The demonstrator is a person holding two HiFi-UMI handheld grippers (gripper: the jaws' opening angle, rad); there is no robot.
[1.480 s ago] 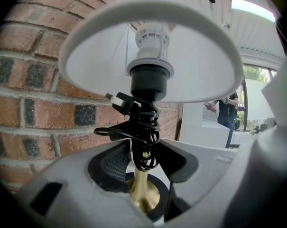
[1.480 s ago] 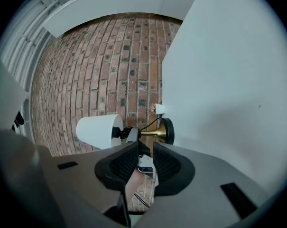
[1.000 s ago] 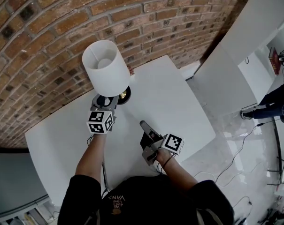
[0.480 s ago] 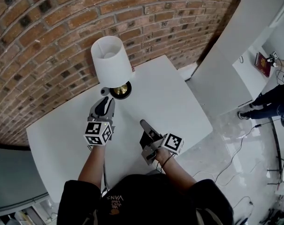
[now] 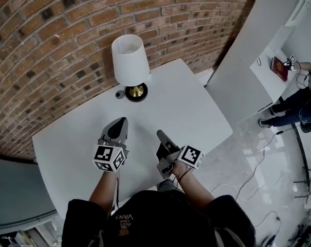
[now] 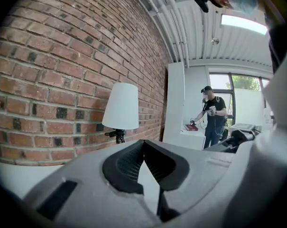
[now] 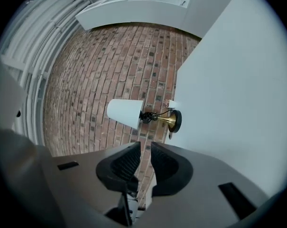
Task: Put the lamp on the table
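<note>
Upright lamp (image 5: 130, 66) on the white table (image 5: 191, 112), long axis vertical: brass foot down, white shade pointing up, hard by the brick wall (image 5: 52, 45). Out beyond the tips of both grippers, well apart from either, a little nearer the left. Left gripper (image 5: 119, 122): just closed, jaws tip to tip, nothing between. Right gripper (image 5: 159, 135): just narrowed, slim gap remaining, also empty. Both aimed roughly toward the lamp.

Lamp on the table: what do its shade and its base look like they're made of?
Lamp shade: plain white and matte, probably fabric or paper over a frame; the pictures leave that open. Lamp base: shiny gold colour with a dark rim, so likely polished brass or brass-plated metal.
</note>
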